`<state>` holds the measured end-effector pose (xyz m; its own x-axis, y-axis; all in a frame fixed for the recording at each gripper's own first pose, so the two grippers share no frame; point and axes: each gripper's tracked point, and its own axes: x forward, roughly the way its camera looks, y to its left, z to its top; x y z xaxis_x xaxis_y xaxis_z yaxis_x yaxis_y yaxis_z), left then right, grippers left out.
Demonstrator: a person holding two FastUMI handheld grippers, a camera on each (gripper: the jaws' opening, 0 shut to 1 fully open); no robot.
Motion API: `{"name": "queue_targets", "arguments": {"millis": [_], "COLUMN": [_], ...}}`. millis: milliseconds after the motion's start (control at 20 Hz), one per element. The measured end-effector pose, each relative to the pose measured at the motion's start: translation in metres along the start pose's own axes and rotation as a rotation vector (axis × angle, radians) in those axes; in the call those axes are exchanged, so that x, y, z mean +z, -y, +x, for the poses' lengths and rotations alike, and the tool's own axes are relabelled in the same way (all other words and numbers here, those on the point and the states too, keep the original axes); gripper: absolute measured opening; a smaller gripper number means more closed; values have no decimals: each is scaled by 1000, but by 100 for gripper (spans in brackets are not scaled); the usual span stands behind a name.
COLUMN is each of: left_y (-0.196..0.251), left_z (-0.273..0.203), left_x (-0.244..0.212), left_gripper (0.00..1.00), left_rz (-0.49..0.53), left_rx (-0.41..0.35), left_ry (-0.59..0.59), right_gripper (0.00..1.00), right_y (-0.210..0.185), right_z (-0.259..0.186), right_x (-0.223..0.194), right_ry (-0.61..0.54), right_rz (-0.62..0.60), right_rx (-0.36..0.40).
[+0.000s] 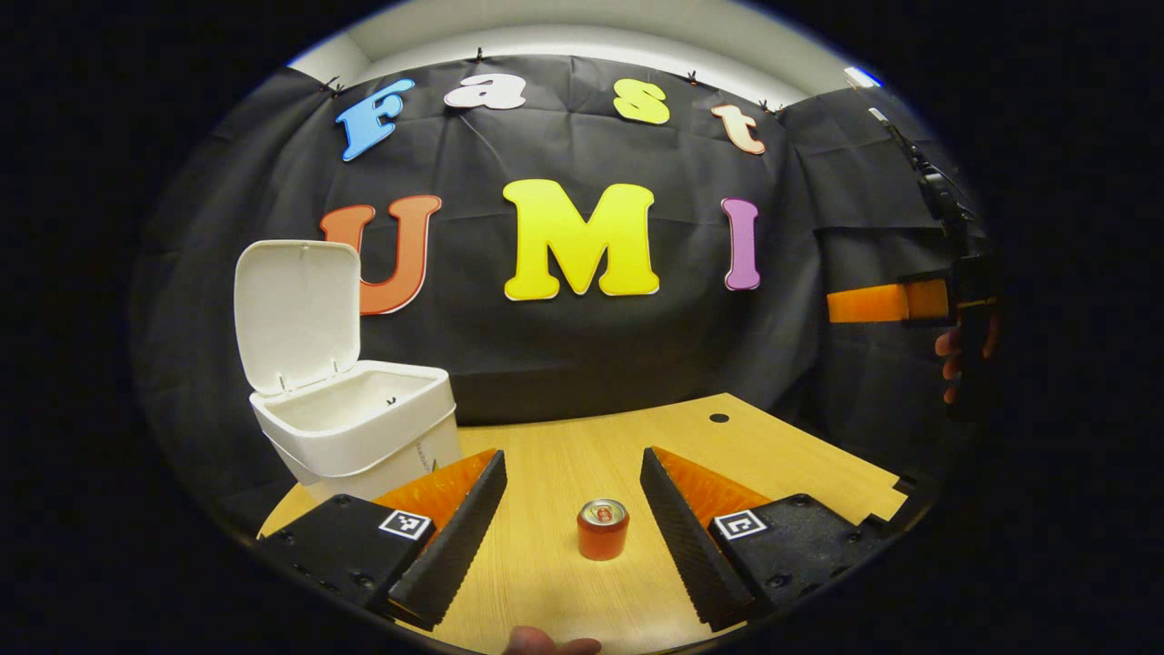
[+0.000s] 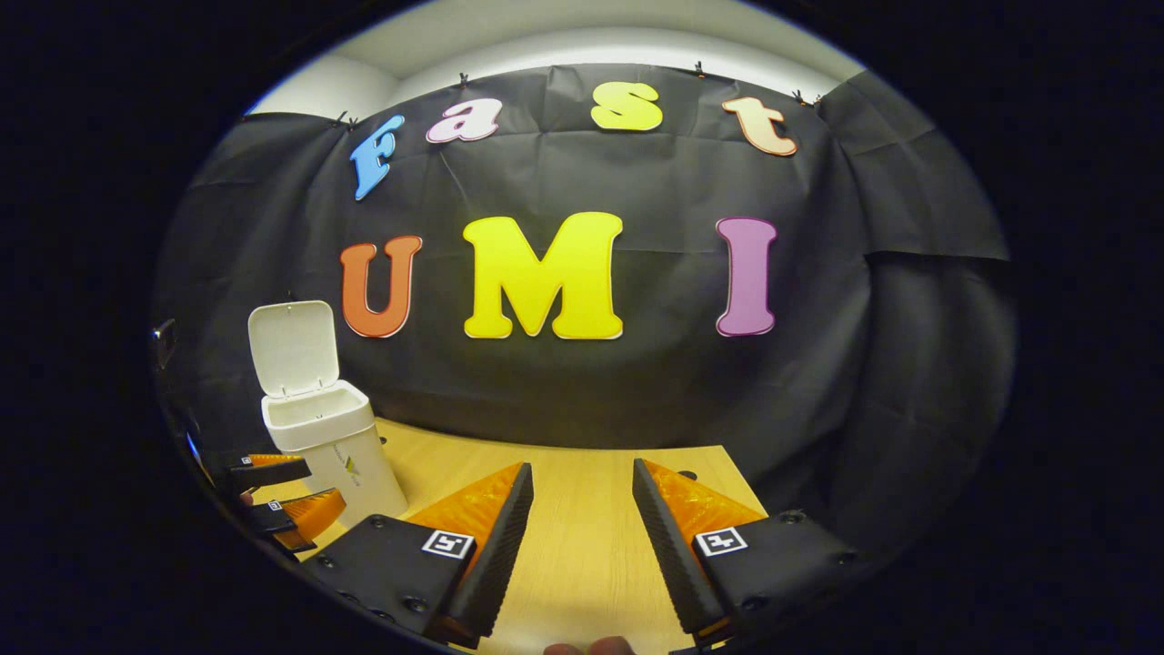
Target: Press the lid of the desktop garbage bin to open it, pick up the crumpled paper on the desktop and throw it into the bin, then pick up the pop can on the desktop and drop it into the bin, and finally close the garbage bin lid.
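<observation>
Standing upright on the table (image 1: 564, 455), the pop can (image 1: 603, 529) sits between the spread-apart left gripper (image 1: 573, 509); right gripper (image 2: 575, 523) likewise apart

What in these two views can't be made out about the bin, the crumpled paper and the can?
- Bin floor: left gripper view, hidden by its front wall, so the paper inside cannot be confirmed.
- Bin interior: right gripper view, too small.
- Pop can label: left gripper view, too small.
</observation>
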<state>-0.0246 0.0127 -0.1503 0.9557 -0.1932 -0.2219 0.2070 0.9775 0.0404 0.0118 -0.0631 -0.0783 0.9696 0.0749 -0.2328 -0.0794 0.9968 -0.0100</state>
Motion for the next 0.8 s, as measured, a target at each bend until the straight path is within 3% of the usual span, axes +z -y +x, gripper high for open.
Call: {"name": "queue_targets", "arguments": {"millis": [350,800], "left_y": [22,31], "left_z": [36,86], "left_x": [-90,-164], "left_gripper": [97,97], "left_rz": [-66,-61], "left_rx": [-10,18], "left_ry": [-107,-186], "right_gripper": [76,76], "right_y": [27,34], "right_z": [-19,-30], "right_x": [-37,-60], "right_ry": [-87,-129], "right_rz": [-23,18], "right_rx": [-38,-59]}}
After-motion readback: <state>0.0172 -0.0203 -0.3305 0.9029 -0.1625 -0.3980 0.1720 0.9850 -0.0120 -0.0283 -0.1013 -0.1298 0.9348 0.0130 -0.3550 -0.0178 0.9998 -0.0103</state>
